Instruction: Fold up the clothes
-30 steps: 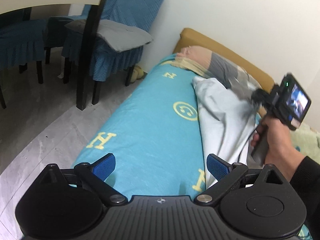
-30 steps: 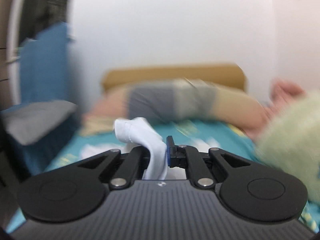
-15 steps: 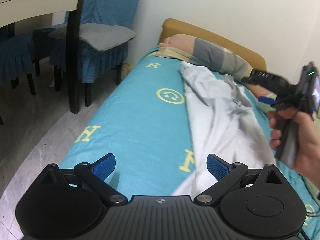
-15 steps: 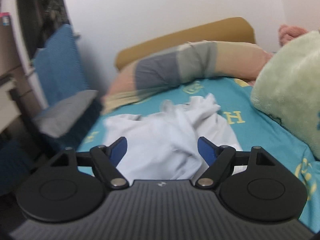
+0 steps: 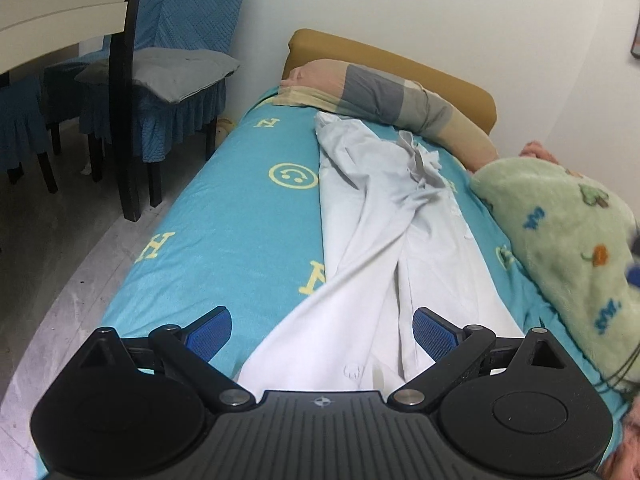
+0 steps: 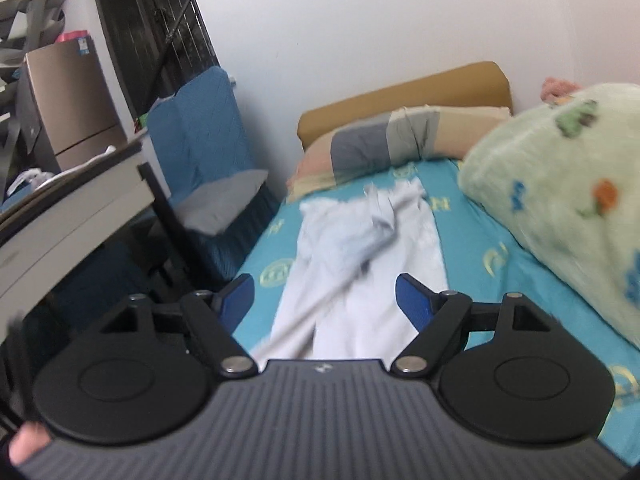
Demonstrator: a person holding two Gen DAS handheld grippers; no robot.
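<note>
While both claws hang over the bed (image 5: pixel 224 240), a white piece of clothing (image 5: pixel 384 248) lies stretched out long on the blue sheet. It is not folded. It is bunched and wrinkled at the far end, close to the striped pillow (image 5: pixel 384 92), and it runs down the bed toward the near end. In the right wrist view the same white clothing (image 6: pixel 368 264) looks a bit blurry.

The left claw (image 5: pixel 322 332) is wide open. Its two blue pads sit far apart, and it holds nothing. The near end of the clothing lies under it, between the two pads, but I cannot tell if the pads touch the cloth.

The right claw (image 6: pixel 324 294) is wide open too, and it also holds nothing. The white clothing shows in the gap between its blue pads, lower down on the bed.

A fluffy green blanket (image 5: pixel 560 232) with little pictures on it is piled on the right side of the bed, just beside the clothing. The sheet has yellow letters and a yellow smiley face (image 5: pixel 294 176) on it, left of the clothing. Behind the pillow is a brown headboard (image 5: pixel 400 60) against the white wall.

Left of the bed stands a chair (image 5: pixel 176 80) with a blue cover and a grey cushion, next to a table (image 5: pixel 60 20). At the bottom left corner of the right wrist view, a bit of a hand (image 6: pixel 24 450) peeks in.
</note>
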